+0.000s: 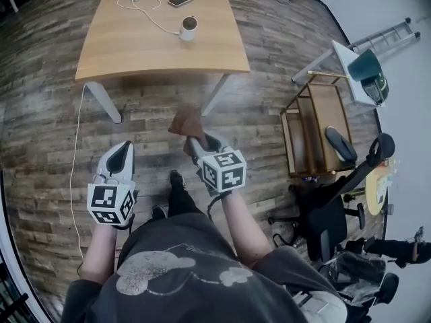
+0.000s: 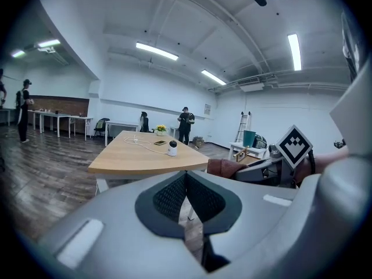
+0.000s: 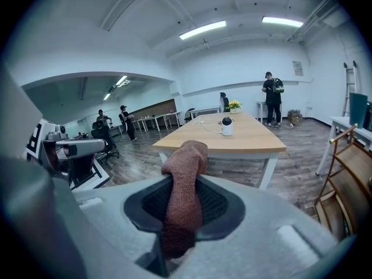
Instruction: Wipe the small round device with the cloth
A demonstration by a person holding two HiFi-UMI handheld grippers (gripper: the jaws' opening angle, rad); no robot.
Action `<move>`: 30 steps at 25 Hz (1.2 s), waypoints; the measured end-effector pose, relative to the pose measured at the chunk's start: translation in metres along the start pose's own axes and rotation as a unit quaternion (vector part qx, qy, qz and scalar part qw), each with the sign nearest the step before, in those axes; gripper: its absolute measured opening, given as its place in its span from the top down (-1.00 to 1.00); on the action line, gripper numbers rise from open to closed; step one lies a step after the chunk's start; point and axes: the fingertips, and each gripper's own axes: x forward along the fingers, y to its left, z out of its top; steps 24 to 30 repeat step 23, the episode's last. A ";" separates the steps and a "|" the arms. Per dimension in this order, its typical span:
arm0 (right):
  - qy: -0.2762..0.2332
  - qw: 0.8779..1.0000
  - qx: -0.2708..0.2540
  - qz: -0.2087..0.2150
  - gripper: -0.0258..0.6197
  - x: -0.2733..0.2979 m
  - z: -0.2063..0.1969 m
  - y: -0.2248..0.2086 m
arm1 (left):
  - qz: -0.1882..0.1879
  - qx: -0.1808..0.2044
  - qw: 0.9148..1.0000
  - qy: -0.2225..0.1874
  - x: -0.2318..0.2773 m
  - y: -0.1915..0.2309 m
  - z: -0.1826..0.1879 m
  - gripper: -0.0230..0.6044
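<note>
Short of the table (image 1: 135, 46), right tongs (image 1: 195, 142) pinch the cloth (image 1: 186, 122), left tongs (image 1: 122, 153) closed alongside.

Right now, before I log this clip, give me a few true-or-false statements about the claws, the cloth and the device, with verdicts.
1. The right claw is shut on the cloth. True.
2. The left claw holds the small round device. False: it is shut on nothing, and the device stands on the table.
3. The cloth touches the device. False: it is held over the floor, short of the table.
4. A phone lies on the table beyond the device. True.
</note>
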 end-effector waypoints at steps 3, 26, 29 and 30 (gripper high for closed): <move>0.001 1.000 -0.004 -0.002 0.68 -0.013 -0.010 0.010 | -0.001 0.001 1.000 -0.001 -0.016 -0.006 -0.006 0.87; -0.037 0.999 0.006 -0.025 0.69 -0.067 -0.036 0.023 | -0.013 0.004 1.000 -0.002 -0.055 -0.040 -0.028 0.86; -0.037 0.999 0.006 -0.025 0.69 -0.067 -0.036 0.023 | -0.013 0.004 1.000 -0.002 -0.055 -0.040 -0.028 0.86; -0.037 0.999 0.006 -0.025 0.69 -0.067 -0.036 0.023 | -0.013 0.004 1.000 -0.002 -0.055 -0.040 -0.028 0.86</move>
